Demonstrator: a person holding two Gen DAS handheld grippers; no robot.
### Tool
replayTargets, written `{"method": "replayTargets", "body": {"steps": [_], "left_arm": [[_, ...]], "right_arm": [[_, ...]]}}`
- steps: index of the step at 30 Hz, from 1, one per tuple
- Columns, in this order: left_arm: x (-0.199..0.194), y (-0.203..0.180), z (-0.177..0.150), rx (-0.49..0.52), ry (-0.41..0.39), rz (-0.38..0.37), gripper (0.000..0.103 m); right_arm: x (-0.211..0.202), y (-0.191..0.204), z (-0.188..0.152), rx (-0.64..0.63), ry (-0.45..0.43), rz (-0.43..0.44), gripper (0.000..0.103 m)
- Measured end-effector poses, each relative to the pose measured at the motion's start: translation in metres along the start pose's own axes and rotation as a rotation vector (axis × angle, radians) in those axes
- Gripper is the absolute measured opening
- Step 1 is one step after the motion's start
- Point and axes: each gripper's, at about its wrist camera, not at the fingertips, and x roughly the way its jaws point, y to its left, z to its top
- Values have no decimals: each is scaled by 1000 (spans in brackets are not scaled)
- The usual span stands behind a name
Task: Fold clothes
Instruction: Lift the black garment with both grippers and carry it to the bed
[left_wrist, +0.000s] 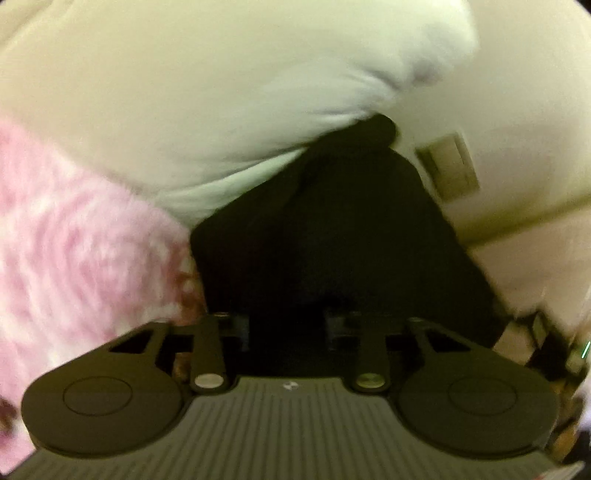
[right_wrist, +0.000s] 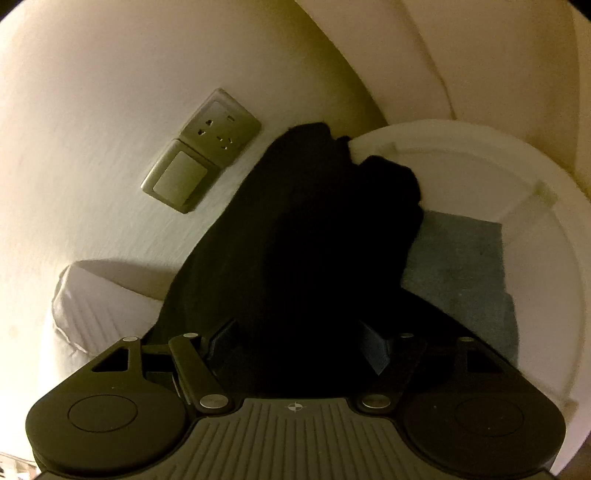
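Note:
A black garment fills the middle of the left wrist view and drapes over my left gripper, whose fingers are buried in the dark cloth. The same black garment covers my right gripper in the right wrist view and stretches up toward the wall. Both grippers appear shut on the cloth, but their fingertips are hidden. A folded blue-grey cloth lies in a white round basket to the right.
A white pillow lies above the left gripper, and a fluffy pink blanket is on the left. A wall socket and switch plate is on the cream wall. White bedding sits at lower left.

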Motion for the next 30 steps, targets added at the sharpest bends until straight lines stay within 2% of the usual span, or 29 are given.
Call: {"method": "replayTargets", "body": {"steps": [3,4,5,7,8,11,16,19,23,26,30], "left_arm": [[-10,-14,-5,104,-27,46,14],[-12,-17,-5,111,-33,52,13],[-16,-21,-5,118,-43,45,11],[-27,-31,-1,130,-70,18,9],[-34,-37,0,140,-80,3,9],[-56,-58,7,170,-103,-43,9],[-88,-102,22,198,-164,-109,9],[-115,-126,27,204,-241,-148,9],[-160,-162,26,230,-363,-164,9],[-201,-192,12,251,-461,-171,9],[-265,-228,-30,255,-609,-144,9]], "right_arm": [[13,3,-4,-28,5,-8,72],[18,5,-6,-40,11,-14,42],[20,8,-7,-44,12,-3,7],[22,17,-10,-48,10,27,7],[17,27,-12,-96,-2,30,6],[-9,55,-9,-175,-31,100,5],[-52,94,5,-195,-84,220,5],[-83,119,12,-257,-135,272,5],[-129,148,32,-318,-200,335,5],[-167,169,43,-377,-245,394,5],[-222,198,46,-455,-255,543,5]]}}
